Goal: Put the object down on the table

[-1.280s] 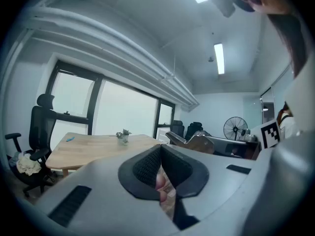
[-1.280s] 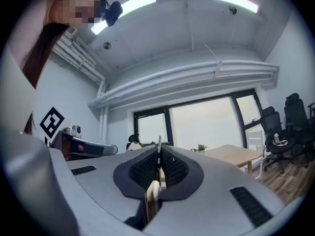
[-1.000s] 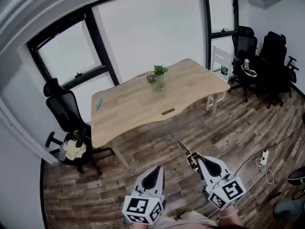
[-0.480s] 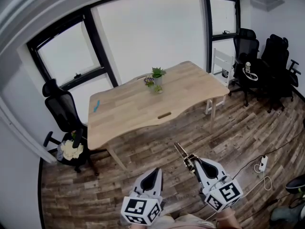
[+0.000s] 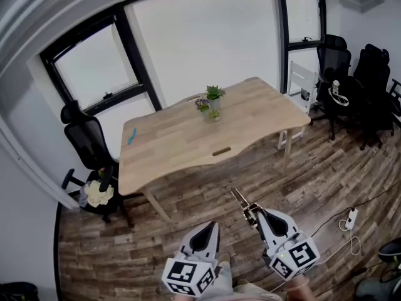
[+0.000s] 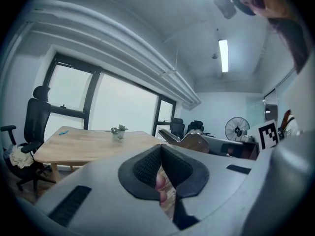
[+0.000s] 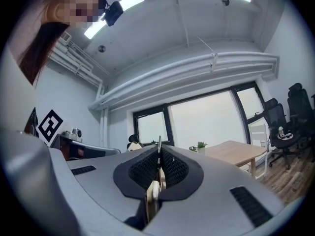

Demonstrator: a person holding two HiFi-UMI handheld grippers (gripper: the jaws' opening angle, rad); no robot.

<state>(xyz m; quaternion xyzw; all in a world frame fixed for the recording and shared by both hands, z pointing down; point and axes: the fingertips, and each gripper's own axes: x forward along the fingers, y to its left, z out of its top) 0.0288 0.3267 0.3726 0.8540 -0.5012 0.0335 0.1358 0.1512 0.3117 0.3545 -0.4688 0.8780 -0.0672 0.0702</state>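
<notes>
A wooden table (image 5: 188, 144) stands before the windows (image 5: 207, 36), with a black office chair (image 5: 84, 143) by its left end and a white chair (image 5: 299, 83) at its right end. Short of its near edge, over the plank floor (image 5: 188, 215), the left gripper (image 5: 212, 226) has its jaws together on nothing. The right gripper (image 5: 255, 213) is clamped on a thin flat object (image 5: 240, 199) that juts past its tips, well apart from the table. A small potted plant (image 5: 213, 96) sits by the far edge, and a blue item (image 5: 131, 137) lies near the left end.

Can't name that thin brownish piece (image 5: 239, 198) poking from the right gripper (image 5: 255, 217), mostly buried between the clamped jaws. Can't make out the small blue thing (image 5: 130, 136) on the surface (image 5: 188, 144) either: too tiny.
</notes>
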